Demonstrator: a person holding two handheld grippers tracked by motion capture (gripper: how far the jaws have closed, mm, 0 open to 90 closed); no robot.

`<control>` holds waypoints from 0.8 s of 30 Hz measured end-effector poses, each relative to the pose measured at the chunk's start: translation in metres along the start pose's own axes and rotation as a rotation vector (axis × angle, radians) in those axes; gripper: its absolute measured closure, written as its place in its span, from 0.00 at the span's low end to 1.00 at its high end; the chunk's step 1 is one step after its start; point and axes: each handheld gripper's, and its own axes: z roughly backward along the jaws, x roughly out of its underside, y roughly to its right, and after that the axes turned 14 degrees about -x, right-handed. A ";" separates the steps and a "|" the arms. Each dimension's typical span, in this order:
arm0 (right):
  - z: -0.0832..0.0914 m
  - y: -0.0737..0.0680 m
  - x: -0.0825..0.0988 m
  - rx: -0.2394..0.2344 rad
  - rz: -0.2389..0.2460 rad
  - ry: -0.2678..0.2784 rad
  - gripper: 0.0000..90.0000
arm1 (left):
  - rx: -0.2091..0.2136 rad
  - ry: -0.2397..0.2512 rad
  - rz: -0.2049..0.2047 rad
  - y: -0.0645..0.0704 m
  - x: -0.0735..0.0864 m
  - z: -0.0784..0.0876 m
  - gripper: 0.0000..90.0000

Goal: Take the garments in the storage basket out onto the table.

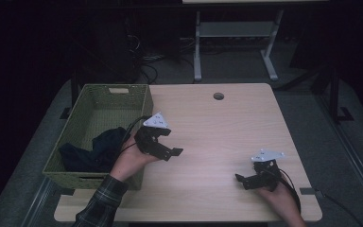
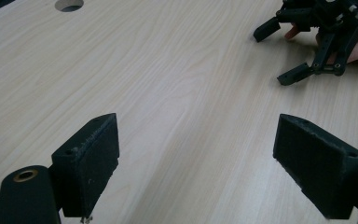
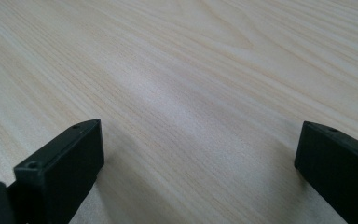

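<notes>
My left gripper [image 1: 170,143] hovers over the left part of the light wooden table [image 1: 217,132], just right of a green woven basket [image 1: 94,180]. Its jaws point right and stand open with nothing between them. In the left gripper view, the left gripper [image 2: 196,140] has bare wood between its pads. My right gripper [image 1: 246,172] is near the table's front right, held in a hand, open and empty. It is also seen from the left gripper view, the right gripper [image 2: 279,53] at the top right. The right gripper [image 3: 200,140] frames only table grain.
A dark cloth [image 1: 94,149] lies crumpled in the basket's near half. A round cable hole [image 1: 218,96] sits near the table's far edge. A grey metal desk frame [image 1: 236,33] stands on the floor beyond the table.
</notes>
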 end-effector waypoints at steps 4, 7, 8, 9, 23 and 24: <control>0.000 0.000 0.000 0.000 0.001 0.000 0.01 | -0.005 -0.015 -0.005 -0.005 0.001 0.003 0.16; 0.000 0.000 0.000 0.000 0.000 0.000 0.01 | -0.010 -0.024 0.000 -0.008 0.002 0.006 0.16; 0.000 0.000 0.000 0.000 0.001 0.000 0.01 | -0.013 -0.029 0.003 -0.011 0.003 0.008 0.16; 0.000 0.000 0.000 0.000 0.000 0.000 0.01 | -0.017 -0.031 0.004 -0.012 0.003 0.009 0.16; 0.000 0.000 0.000 0.000 0.000 0.000 0.01 | -0.050 -0.068 0.019 -0.028 0.008 0.022 0.16; 0.000 0.000 0.000 0.000 0.000 0.000 0.01 | -0.053 -0.077 0.013 -0.029 0.008 0.023 0.16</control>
